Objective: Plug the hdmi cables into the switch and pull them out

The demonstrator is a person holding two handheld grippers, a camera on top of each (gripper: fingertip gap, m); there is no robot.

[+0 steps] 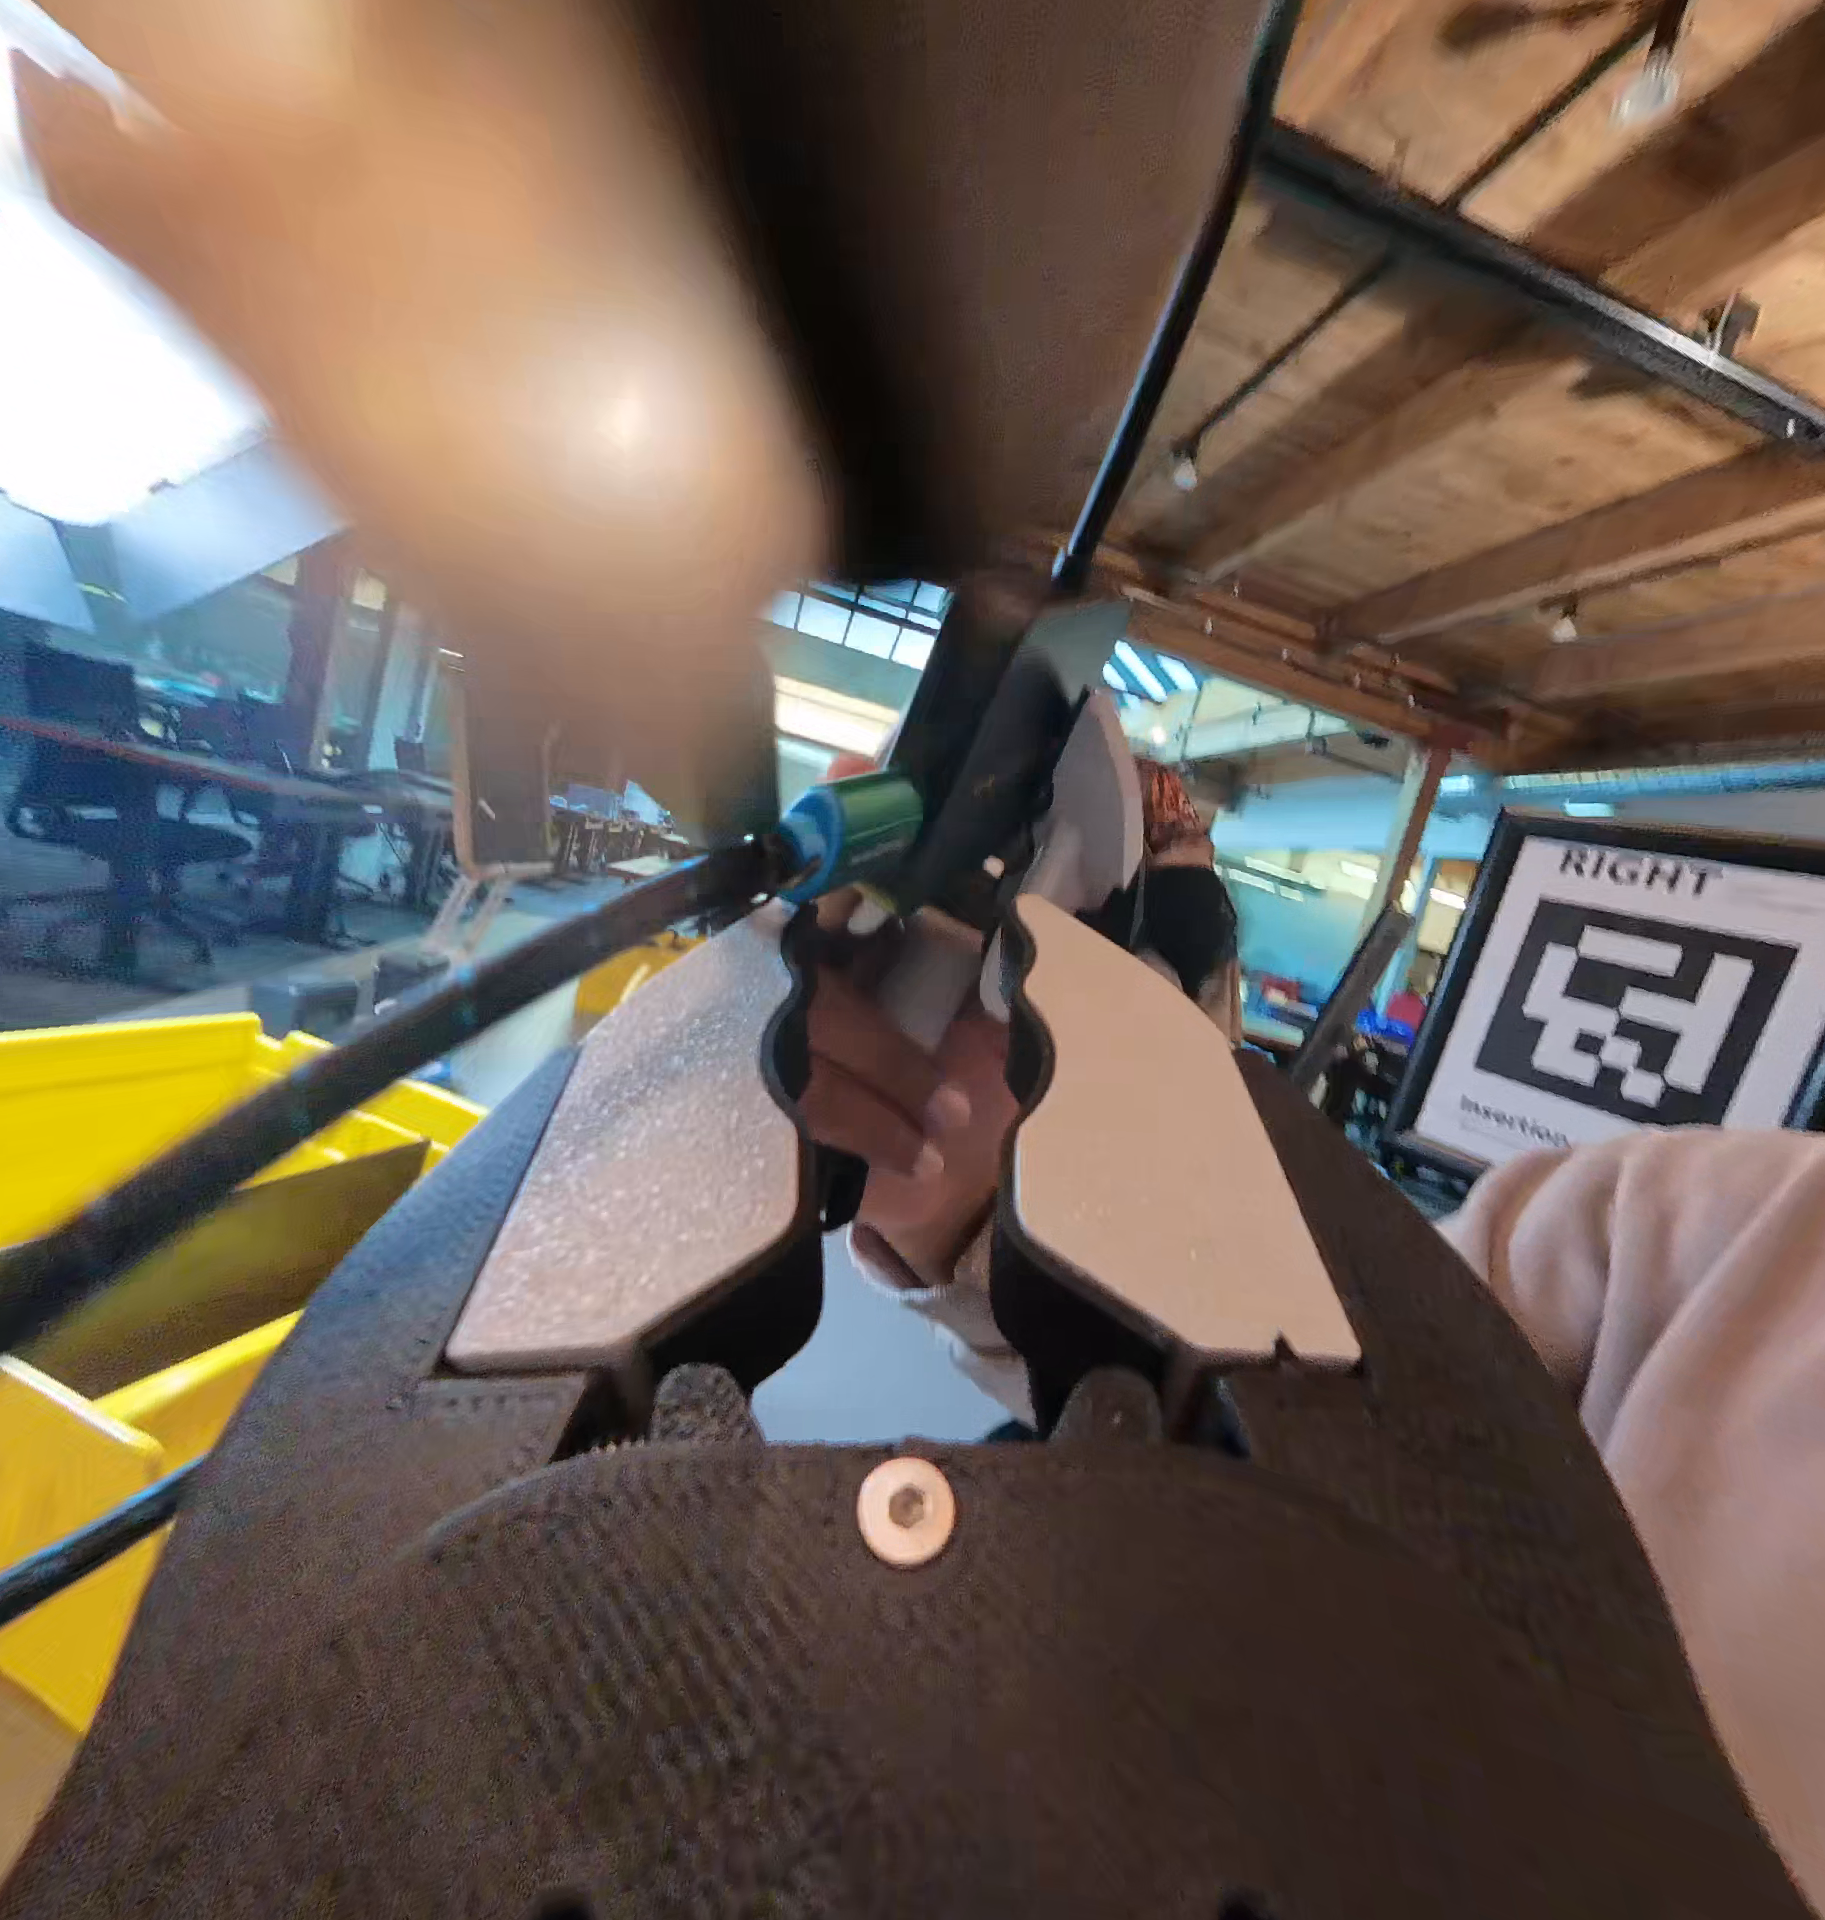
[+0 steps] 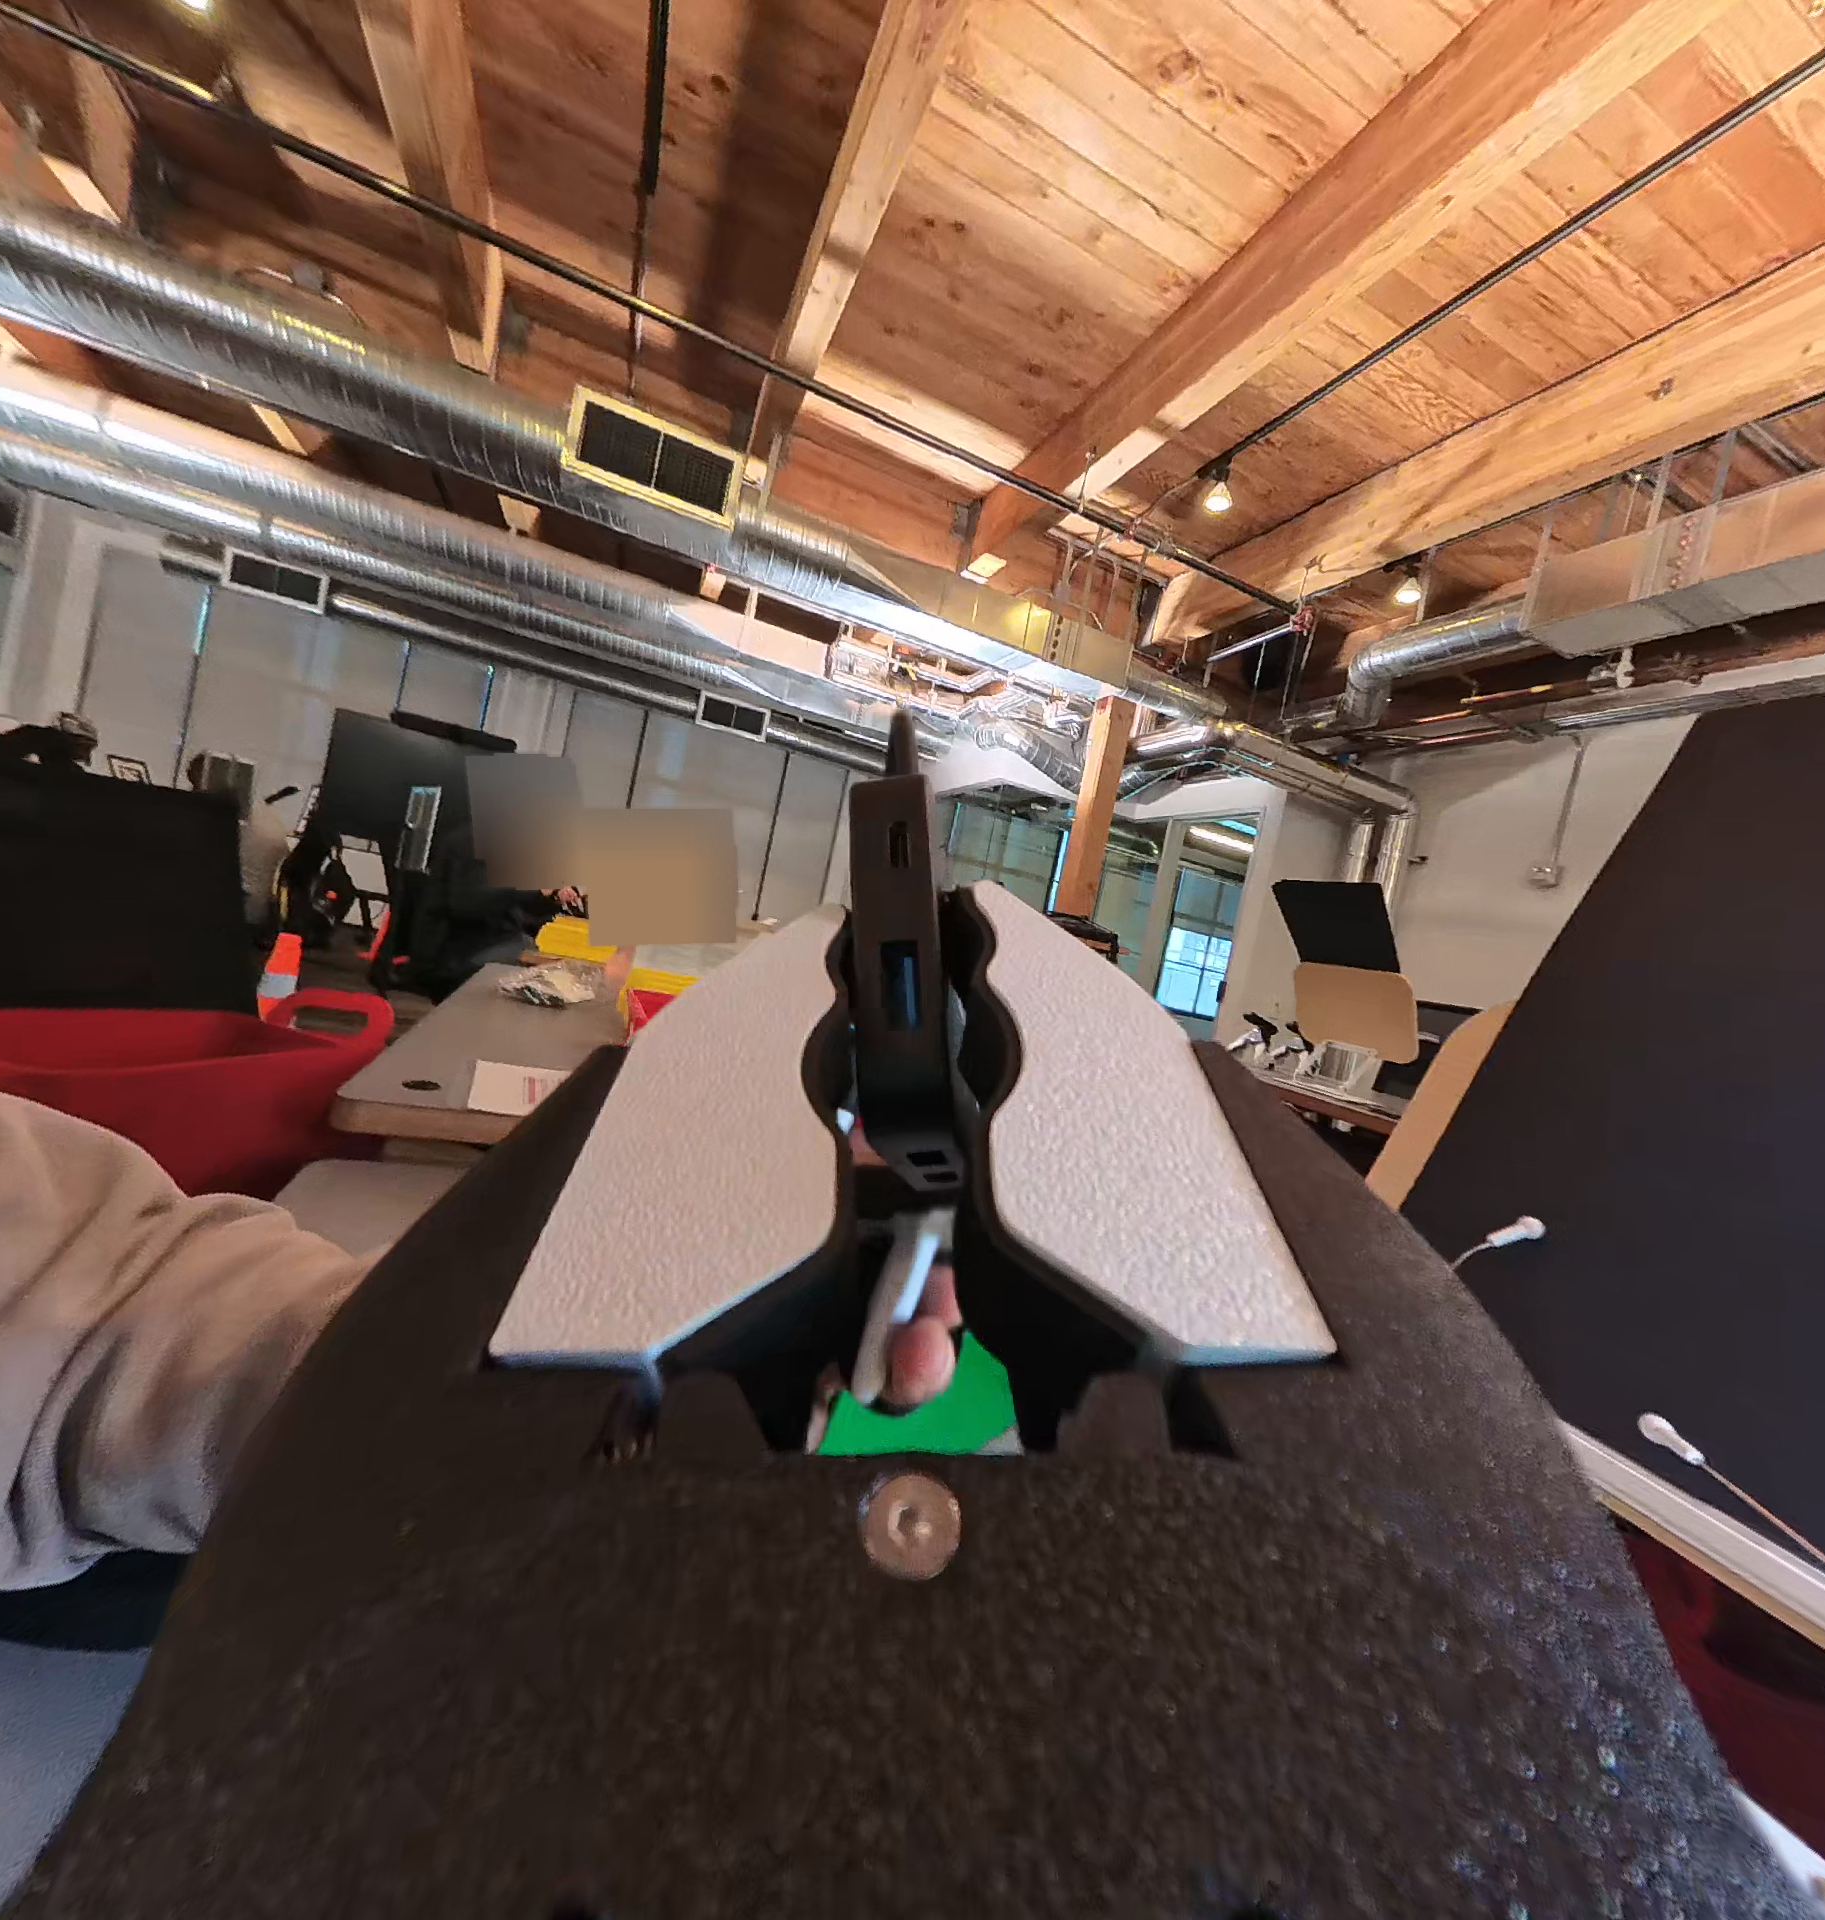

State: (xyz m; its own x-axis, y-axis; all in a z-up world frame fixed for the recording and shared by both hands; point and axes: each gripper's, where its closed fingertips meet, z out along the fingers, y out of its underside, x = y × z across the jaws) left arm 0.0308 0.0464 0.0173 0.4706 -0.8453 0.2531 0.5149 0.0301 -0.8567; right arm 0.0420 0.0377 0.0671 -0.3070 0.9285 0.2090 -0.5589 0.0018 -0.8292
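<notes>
Right wrist view: the right gripper (image 2: 900, 935) points up toward a wood-beamed ceiling, its jaws pressed narrow on the black switch (image 2: 895, 987), which stands edge-on between the grey pads (image 2: 700, 1132).
Switch: upright in the grip, with small ports showing along its near edge; its top sticks out past the fingertips.
White cable: a white cable (image 2: 903, 1288) hangs from the lower end of the switch, with a fingertip (image 2: 923, 1356) just beside it low in the gap.
Left wrist view: the left gripper (image 1: 903, 925) has its jaws parted with a clear gap; nothing is gripped between them.
Right gripper from the left: it appears just beyond the left fingertips, holding the switch (image 1: 975, 769) tilted.
HDMI cable: a black hdmi cable (image 1: 368, 1049) runs in from the lower left, ending in a green and blue plug (image 1: 851, 831) that meets the edge of the switch; how deep it sits I cannot tell.
Hand: a blurred hand (image 1: 451, 343) fills the upper left, very near the lens.
Sleeve: a beige sleeve (image 1: 1697, 1371) lies at the right edge.
Surroundings: yellow bins (image 1: 77, 1122) at the left, a black-and-white marker board (image 1: 1635, 987) at the right.
Background, right view: a red tub (image 2: 160, 1081) and a grey tabletop (image 2: 472, 1039) farther off.
</notes>
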